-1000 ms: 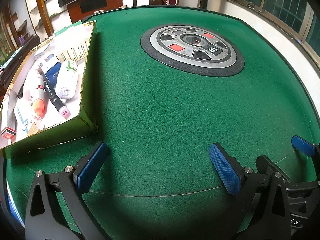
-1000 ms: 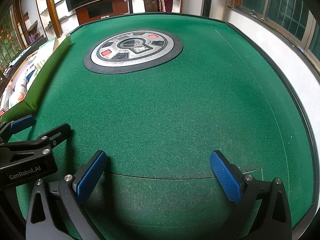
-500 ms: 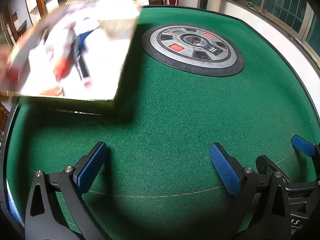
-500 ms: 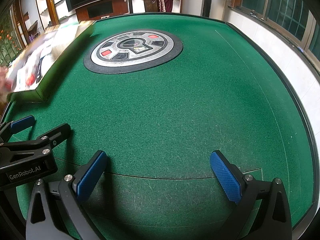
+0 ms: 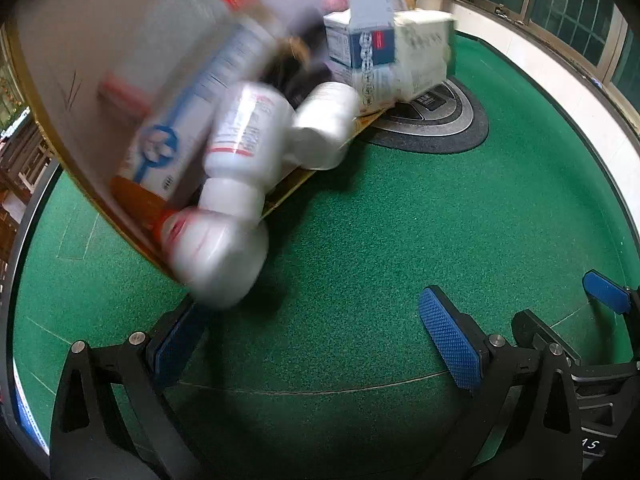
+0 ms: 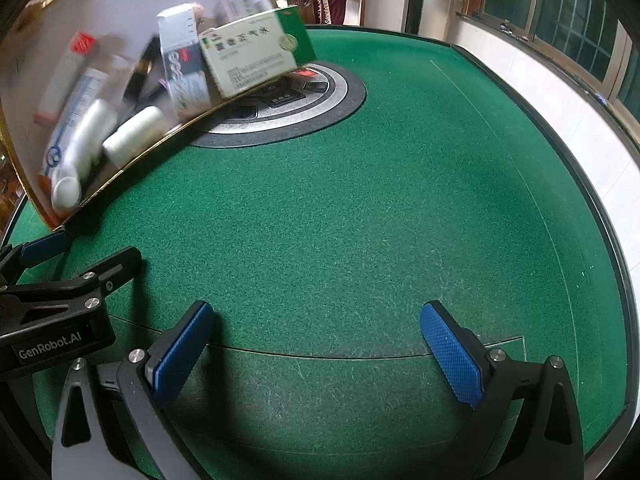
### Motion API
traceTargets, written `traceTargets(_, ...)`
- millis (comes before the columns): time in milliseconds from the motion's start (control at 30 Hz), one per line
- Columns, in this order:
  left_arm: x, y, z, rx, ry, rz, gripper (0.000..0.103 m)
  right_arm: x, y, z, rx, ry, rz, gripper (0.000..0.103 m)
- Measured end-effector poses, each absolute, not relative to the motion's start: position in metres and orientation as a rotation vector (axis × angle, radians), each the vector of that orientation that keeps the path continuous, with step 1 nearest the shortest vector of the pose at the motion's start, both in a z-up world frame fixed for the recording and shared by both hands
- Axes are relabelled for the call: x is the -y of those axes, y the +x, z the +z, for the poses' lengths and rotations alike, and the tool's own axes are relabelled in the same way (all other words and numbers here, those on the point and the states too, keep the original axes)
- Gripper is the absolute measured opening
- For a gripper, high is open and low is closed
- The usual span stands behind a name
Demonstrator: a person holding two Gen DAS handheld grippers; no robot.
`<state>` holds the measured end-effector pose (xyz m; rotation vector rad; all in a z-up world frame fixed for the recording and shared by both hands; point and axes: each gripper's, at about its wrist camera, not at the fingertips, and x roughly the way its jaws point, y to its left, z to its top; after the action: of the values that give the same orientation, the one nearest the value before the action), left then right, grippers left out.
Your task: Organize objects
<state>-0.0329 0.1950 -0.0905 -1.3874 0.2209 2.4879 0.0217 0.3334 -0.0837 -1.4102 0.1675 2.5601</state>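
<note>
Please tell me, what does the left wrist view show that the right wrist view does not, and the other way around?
Only the left wrist view shows a white bottle tumbling out at the tray's low corner, close and blurred. Only the right wrist view shows the green and white box face-on and a wide stretch of bare table. Both show the tilted tray spilling items, the round centre panel, and the left gripper and right gripper, jaws open.

The left claw (image 5: 320, 344) and right claw (image 6: 316, 352) hover side by side, blue pads spread wide.
</note>
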Motion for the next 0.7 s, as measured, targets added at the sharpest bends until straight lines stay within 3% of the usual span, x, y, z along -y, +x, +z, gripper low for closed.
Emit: traceTargets(700, -0.1917, -0.0371, -0.0906, -0.222, -1.388, 2.488, 0.103, -0.3332, 0.0230, -0.0824, -0.168, -1.410, 2.560, 0.103)
